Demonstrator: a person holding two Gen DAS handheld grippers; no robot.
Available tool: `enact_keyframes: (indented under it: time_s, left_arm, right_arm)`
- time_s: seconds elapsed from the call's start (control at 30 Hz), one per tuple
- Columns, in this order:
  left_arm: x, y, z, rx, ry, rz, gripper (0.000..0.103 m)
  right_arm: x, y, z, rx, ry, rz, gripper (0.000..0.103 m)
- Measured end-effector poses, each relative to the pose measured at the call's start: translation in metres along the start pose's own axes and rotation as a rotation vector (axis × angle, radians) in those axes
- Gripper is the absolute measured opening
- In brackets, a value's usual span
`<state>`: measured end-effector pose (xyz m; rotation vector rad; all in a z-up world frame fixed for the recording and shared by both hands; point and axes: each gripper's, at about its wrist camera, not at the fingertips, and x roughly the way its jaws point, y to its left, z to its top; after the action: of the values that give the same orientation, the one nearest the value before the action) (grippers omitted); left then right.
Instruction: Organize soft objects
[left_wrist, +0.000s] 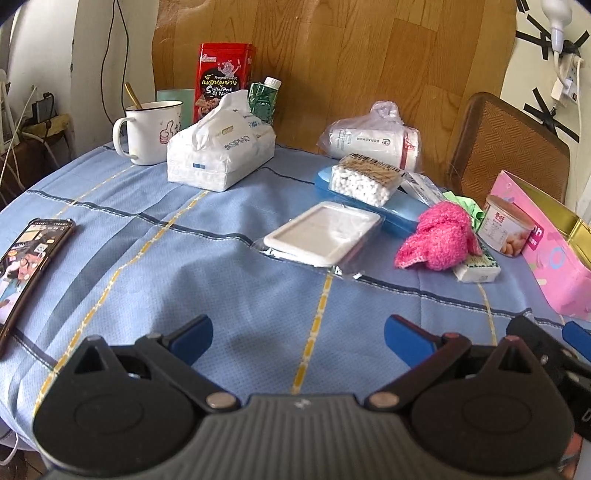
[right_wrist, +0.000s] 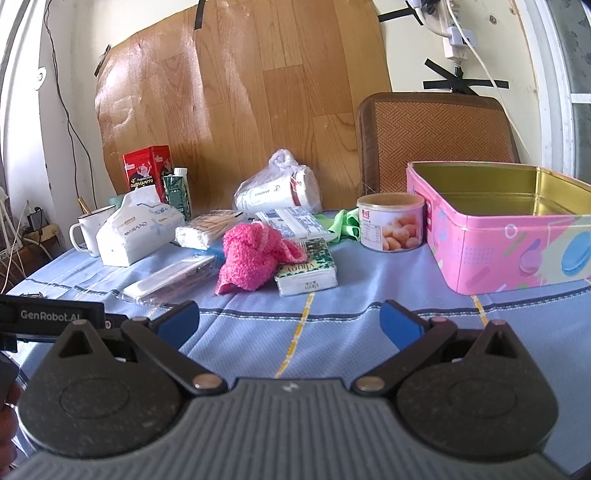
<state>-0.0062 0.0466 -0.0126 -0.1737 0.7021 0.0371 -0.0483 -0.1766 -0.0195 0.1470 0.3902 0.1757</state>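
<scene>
A fluffy pink cloth (left_wrist: 439, 240) (right_wrist: 255, 256) lies crumpled on the blue tablecloth, against a small tissue pack (right_wrist: 306, 271) (left_wrist: 476, 267). A green cloth (right_wrist: 343, 223) (left_wrist: 467, 206) lies behind it beside a tin can (right_wrist: 391, 223). A large white tissue pack (left_wrist: 218, 147) (right_wrist: 135, 229) stands at the back left. An open, empty pink tin box (right_wrist: 517, 236) (left_wrist: 554, 258) stands at the right. My left gripper (left_wrist: 297, 341) and right gripper (right_wrist: 290, 323) are both open and empty, low over the cloth near the front edge.
A phone (left_wrist: 27, 266) lies at the left edge. A mug (left_wrist: 147, 129), red snack tin (left_wrist: 225, 81), carton, bagged cups (left_wrist: 373, 138), cotton swabs (left_wrist: 365, 179) on a blue case and a wrapped white tray (left_wrist: 325, 234) fill the back. A chair (right_wrist: 436, 144) stands behind.
</scene>
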Motion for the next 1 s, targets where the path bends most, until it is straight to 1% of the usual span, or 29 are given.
enact_keyframes:
  time_s: [0.23, 0.57, 0.73, 1.0]
  left_arm:
    - [-0.0012, -0.0001, 0.0007, 0.006, -0.009, 0.004, 0.103]
    - [-0.0057, -0.0039, 0.0, 0.056, -0.045, 0.013, 0.103]
    - [-0.0056, -0.0024, -0.0006, 0.05, -0.037, -0.002, 0.103]
    - [-0.0047, -0.0008, -0.0009, 0.04, -0.029, -0.003, 0.103]
  right_arm:
    - [0.0006, 0.0001, -0.0002, -0.004, -0.001, 0.002, 0.103]
    - [0.0006, 0.0001, -0.0007, -0.005, 0.002, 0.004, 0.103]
    - [0.0009, 0.0006, -0.0013, -0.006, 0.008, 0.007, 0.103]
    - [0.0012, 0.0015, -0.002, -0.005, 0.011, 0.008, 0.103]
